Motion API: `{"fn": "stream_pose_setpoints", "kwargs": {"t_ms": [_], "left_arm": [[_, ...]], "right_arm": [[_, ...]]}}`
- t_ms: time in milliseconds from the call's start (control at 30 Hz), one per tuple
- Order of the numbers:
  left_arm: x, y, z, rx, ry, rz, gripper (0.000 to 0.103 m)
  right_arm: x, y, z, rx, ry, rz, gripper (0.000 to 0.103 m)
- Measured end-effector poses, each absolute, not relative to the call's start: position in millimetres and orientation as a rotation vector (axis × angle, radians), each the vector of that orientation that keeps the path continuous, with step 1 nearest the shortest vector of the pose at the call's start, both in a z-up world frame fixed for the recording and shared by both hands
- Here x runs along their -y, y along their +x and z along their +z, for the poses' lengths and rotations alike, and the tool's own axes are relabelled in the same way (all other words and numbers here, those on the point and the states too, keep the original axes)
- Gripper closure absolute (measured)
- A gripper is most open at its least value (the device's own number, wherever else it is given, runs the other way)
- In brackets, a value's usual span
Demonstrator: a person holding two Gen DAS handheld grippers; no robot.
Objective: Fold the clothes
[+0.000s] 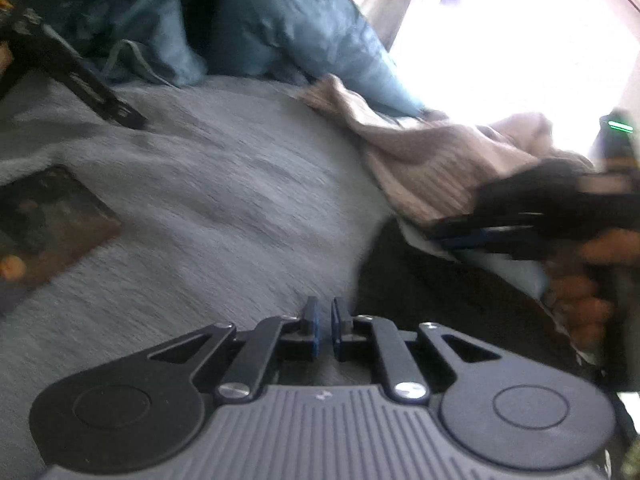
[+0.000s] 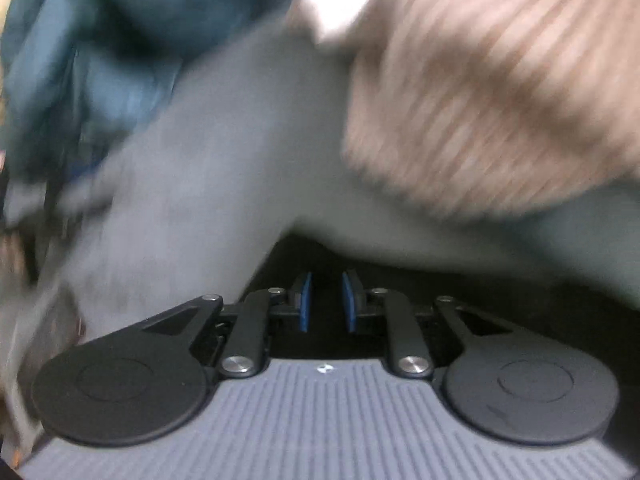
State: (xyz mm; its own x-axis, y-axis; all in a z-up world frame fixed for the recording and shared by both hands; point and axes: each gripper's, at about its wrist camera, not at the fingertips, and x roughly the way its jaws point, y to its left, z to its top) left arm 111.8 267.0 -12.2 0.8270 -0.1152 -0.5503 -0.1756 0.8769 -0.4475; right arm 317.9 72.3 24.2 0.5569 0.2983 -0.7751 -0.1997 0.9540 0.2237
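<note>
Left wrist view: the grey blanket [image 1: 208, 200] runs open from 6 to 11 o'clock, bounded by blue bedding [image 1: 280, 28] at 12 and a dark flat object [image 1: 52, 220] at 9. The left gripper [image 1: 324, 330] holds nothing; its pads stand a narrow slit apart, empty. The beige ribbed garment [image 1: 432, 168] lies crumpled at 2 to 3 o'clock, well apart from it. The right gripper [image 1: 452, 236] sits at that garment's near edge; contact cannot be told.

Right wrist view, blurred: the right gripper [image 2: 325, 304] shows a small empty gap. The beige ribbed garment [image 2: 500, 100] fills 1 to 3 o'clock, apart from the pads.
</note>
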Motion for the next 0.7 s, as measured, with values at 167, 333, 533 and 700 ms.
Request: {"fn": "stream_pose_setpoints", "kwargs": {"t_ms": [167,333,533,700], "left_arm": [[-289.6,121.3,-9.9,-0.606,-0.563,0.049,0.094],[-292.7,127.6,-1.6,-0.649,-0.563,-0.050,0.068],[-264.6,129.0,-1.1,-0.658,-0.392,-0.112,0.060],[-252.4,130.0,-2.7,-0.652,-0.332,-0.116,0.057]], "right_arm": [[-39.2,266.7,71.5,-0.919,0.116,0.343,0.085],[-46.8,178.3,72.3,-1.008,-0.006,0.398,0.084],[-58.5,144.7,34.0,-1.037,0.124,0.329,0.078],[-69.9,152.4,15.1,-1.075,0.075,0.234,0.078]]}}
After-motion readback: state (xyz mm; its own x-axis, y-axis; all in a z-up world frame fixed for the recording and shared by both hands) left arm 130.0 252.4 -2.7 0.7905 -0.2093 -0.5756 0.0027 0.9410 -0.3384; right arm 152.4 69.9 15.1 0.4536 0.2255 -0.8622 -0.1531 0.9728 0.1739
